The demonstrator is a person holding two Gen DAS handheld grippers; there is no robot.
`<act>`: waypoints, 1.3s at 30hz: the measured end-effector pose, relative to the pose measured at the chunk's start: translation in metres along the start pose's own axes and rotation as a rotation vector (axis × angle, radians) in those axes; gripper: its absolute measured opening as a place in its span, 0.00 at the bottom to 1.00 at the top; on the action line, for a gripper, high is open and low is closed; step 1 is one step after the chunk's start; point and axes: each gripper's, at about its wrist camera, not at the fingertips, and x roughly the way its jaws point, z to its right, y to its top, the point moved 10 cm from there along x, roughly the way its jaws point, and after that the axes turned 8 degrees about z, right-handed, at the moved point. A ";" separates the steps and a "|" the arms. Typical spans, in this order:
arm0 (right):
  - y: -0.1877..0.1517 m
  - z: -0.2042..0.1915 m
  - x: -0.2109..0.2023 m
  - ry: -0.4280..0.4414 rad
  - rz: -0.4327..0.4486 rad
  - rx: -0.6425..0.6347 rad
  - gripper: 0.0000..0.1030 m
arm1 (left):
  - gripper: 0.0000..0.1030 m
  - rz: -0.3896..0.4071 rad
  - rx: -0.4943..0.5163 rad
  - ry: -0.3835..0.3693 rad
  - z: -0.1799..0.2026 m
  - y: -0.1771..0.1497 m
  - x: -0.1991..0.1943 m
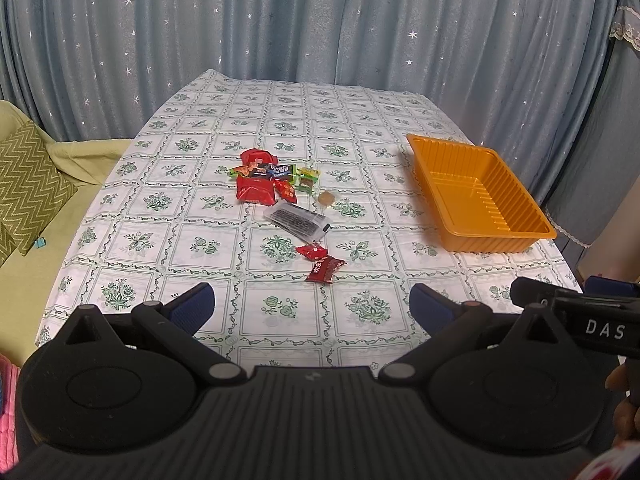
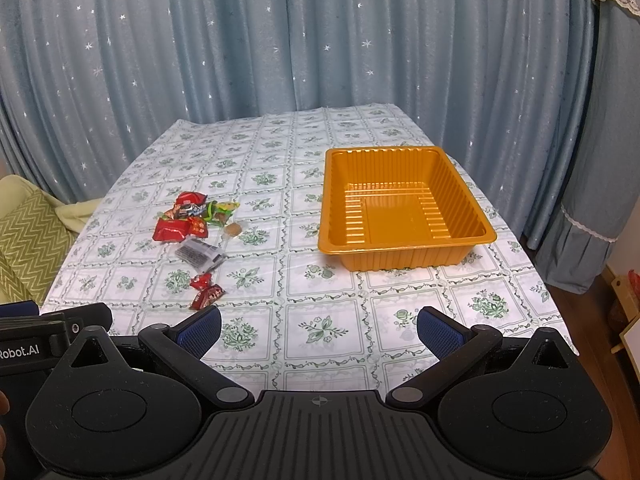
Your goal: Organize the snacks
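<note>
1. My snacks lie loose on the table [image 2: 320, 360], all to the left of the orange tray [image 2: 404, 240], which has nothing in it; nothing is sorted yet
2. Nearest me are two small red packets [image 1: 320, 260], just beside each other; beyond them a clear dark-printed sachet [image 1: 298, 220], then a huddle of red and green wrappers [image 1: 268, 178], farthest from the tray's near corner
3. A small brownish round piece [image 1: 326, 199] sits between that huddle and the tray; it may be an unwrapped sweet, though it is too small to tell
4. My left hand-held gripper [image 1: 312, 308] has its jaws spread and is carrying nothing; my right hand-held gripper [image 2: 320, 332] is likewise spread, bare, lined up short of the tray
5. Both hover level above the table's near edge, side by side
6. I judge the clean start is the left on the nearest red packet: come down steeply, pinch across its crimped end, and lift clear before swinging to the tray
</note>
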 end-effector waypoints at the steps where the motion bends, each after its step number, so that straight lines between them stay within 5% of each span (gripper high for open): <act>1: 0.000 0.000 0.001 0.000 0.000 0.001 1.00 | 1.00 0.000 0.000 -0.001 0.000 0.000 0.000; 15: -0.009 -0.021 0.045 0.045 0.028 0.017 0.99 | 0.97 -0.024 -0.028 0.043 -0.054 0.003 0.048; 17: -0.009 -0.033 0.058 0.072 0.028 0.006 0.83 | 0.96 -0.031 -0.045 0.046 -0.065 0.005 0.060; 28: -0.041 -0.109 0.147 0.197 -0.066 -0.038 0.50 | 0.96 -0.046 -0.113 0.047 -0.104 0.016 0.115; 39: -0.057 -0.135 0.203 0.166 -0.097 -0.074 0.43 | 0.96 -0.071 -0.159 0.037 -0.117 0.015 0.144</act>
